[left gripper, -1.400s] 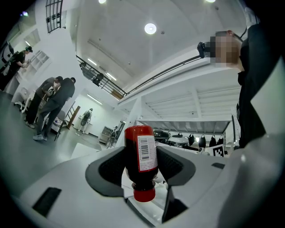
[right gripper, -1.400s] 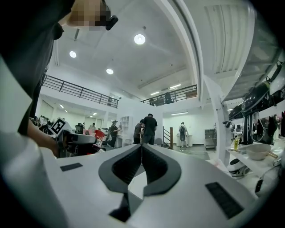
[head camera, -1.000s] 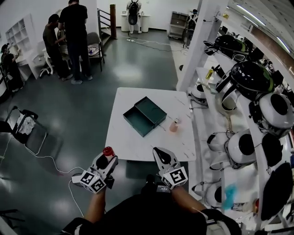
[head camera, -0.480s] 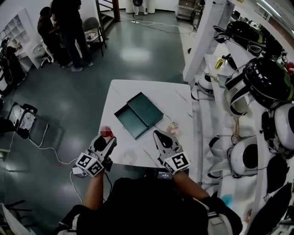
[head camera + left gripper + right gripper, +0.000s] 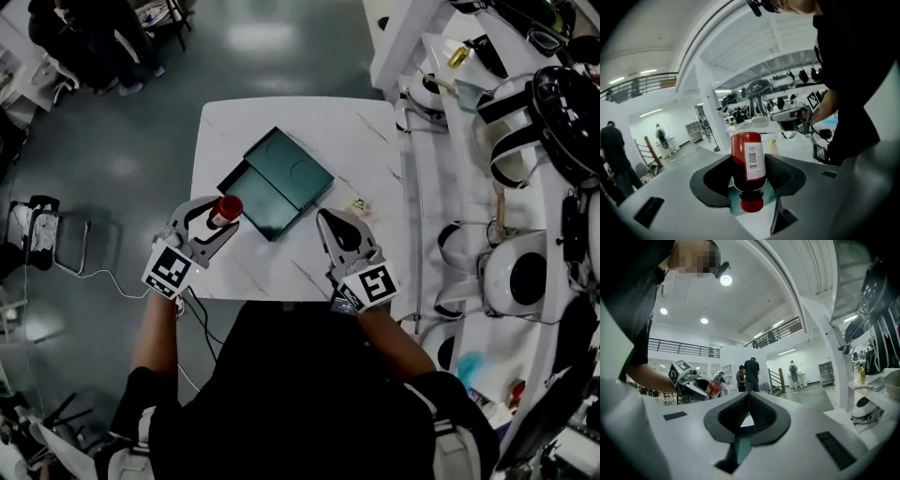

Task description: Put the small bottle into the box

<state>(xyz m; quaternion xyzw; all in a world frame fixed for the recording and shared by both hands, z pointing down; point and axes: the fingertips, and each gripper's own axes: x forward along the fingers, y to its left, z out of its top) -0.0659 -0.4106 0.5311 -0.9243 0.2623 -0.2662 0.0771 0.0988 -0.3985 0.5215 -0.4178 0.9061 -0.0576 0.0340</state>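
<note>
While my left tongs clamp the red bottle beside the green box, my right tongs are closed on nothing, over the table.

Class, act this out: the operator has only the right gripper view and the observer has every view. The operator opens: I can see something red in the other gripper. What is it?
Observer: A small red plastic bottle with a white barcode label, clamped between the jaws of the left gripper.
Operator: Where is the box?
Observer: The dark green rectangular box lies open on the white table, just ahead of both grippers in the head view.
Operator: Anything near my jaws?
Observer: A small pale object, too blurred to identify, lies on the table just beyond the right gripper.
</note>
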